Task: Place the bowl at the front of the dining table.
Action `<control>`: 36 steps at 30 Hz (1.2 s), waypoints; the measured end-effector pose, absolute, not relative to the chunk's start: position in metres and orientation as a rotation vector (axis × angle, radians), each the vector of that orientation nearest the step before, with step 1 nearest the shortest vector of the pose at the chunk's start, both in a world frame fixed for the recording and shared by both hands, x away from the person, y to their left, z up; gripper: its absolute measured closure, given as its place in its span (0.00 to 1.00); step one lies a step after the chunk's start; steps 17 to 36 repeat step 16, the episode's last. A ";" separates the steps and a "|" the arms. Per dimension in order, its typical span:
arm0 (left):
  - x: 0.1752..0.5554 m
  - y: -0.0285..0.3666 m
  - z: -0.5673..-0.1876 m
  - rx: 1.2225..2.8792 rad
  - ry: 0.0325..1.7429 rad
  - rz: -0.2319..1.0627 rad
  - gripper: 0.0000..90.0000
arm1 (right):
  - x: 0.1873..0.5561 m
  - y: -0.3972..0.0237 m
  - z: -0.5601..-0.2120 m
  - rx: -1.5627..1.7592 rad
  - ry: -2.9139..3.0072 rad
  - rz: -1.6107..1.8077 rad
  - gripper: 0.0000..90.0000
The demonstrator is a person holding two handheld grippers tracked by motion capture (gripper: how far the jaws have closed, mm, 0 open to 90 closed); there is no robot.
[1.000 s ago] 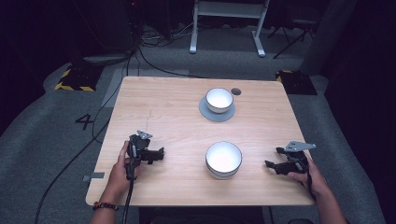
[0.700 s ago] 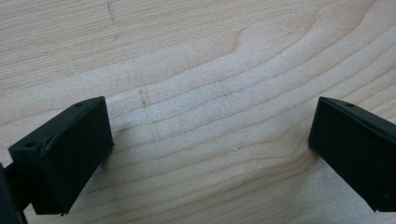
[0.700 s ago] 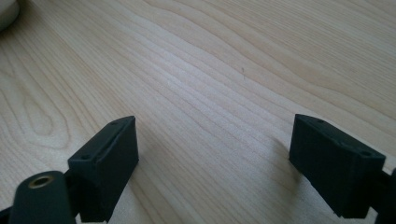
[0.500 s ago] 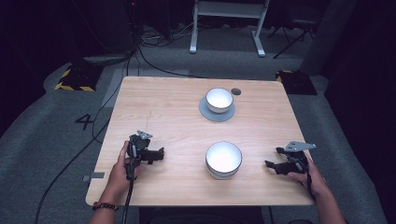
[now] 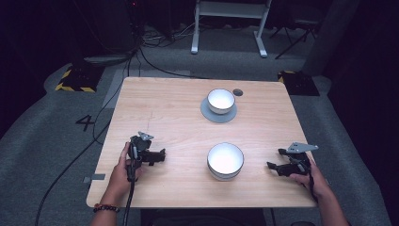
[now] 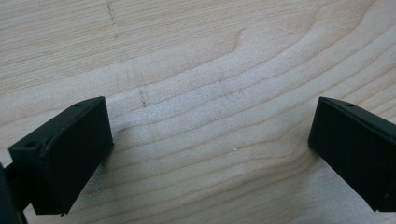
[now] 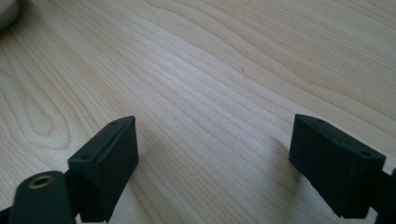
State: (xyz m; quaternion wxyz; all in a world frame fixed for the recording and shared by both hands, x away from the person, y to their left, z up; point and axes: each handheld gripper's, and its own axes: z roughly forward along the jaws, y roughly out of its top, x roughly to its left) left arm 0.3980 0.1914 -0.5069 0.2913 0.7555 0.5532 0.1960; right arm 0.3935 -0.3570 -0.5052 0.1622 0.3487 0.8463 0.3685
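White ceramic bowl (image 5: 225, 161) sat near table's (image 5: 164, 108) front edge, between both grippers. Left gripper (image 5: 162, 156) and right gripper (image 5: 272, 165) rested released, empty. Best approach: level, jaws straddling rim.

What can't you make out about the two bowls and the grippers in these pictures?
- Near bowl: its base, hidden by its own wall in the high view.
- Far bowl: its foot on the grey saucer, covered.
- Right gripper view: pale object cut off by the corner.
- Left gripper, right gripper: bodies out of frame.
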 end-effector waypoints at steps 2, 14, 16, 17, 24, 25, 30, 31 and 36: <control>0.398 0.191 -0.507 2.014 1.472 0.520 0.00 | 0.394 -0.357 -0.505 0.994 2.417 1.053 0.17; 0.398 0.191 -0.507 2.015 1.471 0.522 0.00 | 0.394 -0.357 -0.505 0.994 2.416 1.054 0.17; 0.398 0.191 -0.507 2.013 1.473 0.516 0.00 | 0.394 -0.357 -0.505 0.994 2.416 1.055 0.17; 0.398 0.191 -0.507 2.013 1.473 0.516 0.00 | 0.394 -0.357 -0.505 0.994 2.416 1.055 0.17; 0.398 0.191 -0.507 2.013 1.473 0.516 0.00 | 0.394 -0.357 -0.505 0.994 2.416 1.055 0.17; 0.398 0.191 -0.507 2.013 1.473 0.516 0.00 | 0.394 -0.357 -0.505 0.994 2.416 1.055 0.17; 0.398 0.191 -0.507 2.013 1.473 0.516 0.00 | 0.394 -0.357 -0.505 0.994 2.416 1.055 0.17; 0.398 0.191 -0.507 2.013 1.473 0.516 0.00 | 0.394 -0.357 -0.505 0.994 2.416 1.055 0.17; 0.398 0.191 -0.507 2.013 1.473 0.516 0.00 | 0.394 -0.357 -0.505 0.994 2.416 1.055 0.17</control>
